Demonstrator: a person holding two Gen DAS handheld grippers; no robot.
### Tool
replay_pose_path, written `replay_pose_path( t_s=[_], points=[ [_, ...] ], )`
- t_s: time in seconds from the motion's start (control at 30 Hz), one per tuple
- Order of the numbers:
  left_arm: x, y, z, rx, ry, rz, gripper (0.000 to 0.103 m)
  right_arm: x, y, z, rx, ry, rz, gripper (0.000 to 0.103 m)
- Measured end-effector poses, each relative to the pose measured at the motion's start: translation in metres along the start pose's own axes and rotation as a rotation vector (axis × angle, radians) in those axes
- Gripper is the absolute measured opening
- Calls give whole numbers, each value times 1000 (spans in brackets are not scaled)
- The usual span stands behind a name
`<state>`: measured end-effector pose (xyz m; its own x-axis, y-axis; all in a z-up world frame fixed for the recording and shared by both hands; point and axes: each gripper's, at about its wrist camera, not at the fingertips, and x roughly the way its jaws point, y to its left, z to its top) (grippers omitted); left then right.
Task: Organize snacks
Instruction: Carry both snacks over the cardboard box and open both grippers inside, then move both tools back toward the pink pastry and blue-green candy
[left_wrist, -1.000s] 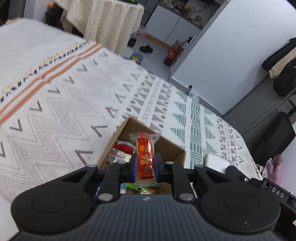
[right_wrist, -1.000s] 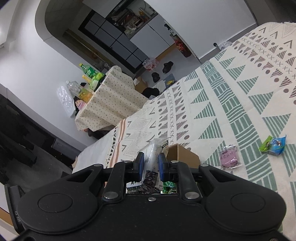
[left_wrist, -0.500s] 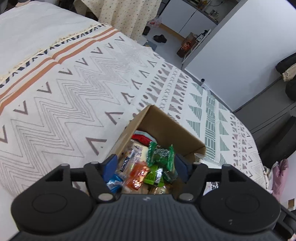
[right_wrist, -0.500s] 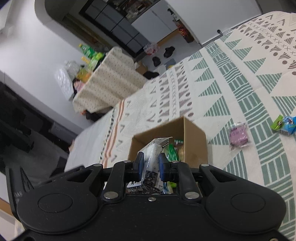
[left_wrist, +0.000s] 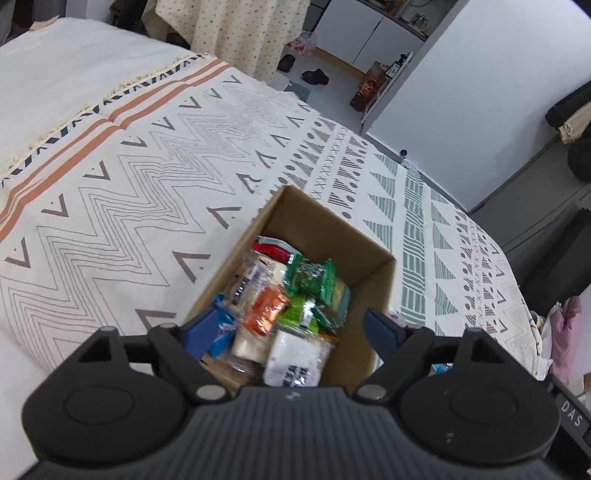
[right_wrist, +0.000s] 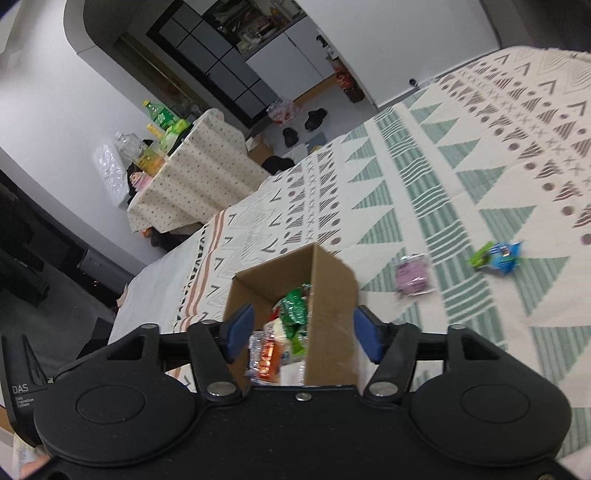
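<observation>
An open cardboard box stands on the patterned bedspread and holds several snack packets, among them an orange packet, a green packet and a white packet. My left gripper is open and empty just above the box. My right gripper is also open and empty over the same box. A purple packet and a blue-green packet lie on the bedspread to the right of the box.
A small table under a dotted cloth with bottles stands beyond the bed. Shoes lie on the floor by white cabinets. A white wall panel stands at the bed's far side.
My left gripper opened and dropped the orange packet into the box. My right gripper then opened and let its clear white packet fall in. Both grippers moved closer over the box.
</observation>
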<state>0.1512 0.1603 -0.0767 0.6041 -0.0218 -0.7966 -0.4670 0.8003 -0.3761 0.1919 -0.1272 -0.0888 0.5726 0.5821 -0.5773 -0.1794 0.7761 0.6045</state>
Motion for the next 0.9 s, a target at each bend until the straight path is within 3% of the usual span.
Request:
replay_pose_path(
  t_s=[0.27, 0.57, 0.9],
  points=[
    [-13, -31, -21, 48, 4, 0, 88, -35, -19, 2, -31, -64, -71, 86],
    [-23, -65, -44, 113, -7, -16, 103, -67, -45, 4, -41, -108, -116, 103],
    [-26, -94, -68, 143, -17, -41, 103, -97, -74, 4, -53, -135, -167, 103]
  ],
)
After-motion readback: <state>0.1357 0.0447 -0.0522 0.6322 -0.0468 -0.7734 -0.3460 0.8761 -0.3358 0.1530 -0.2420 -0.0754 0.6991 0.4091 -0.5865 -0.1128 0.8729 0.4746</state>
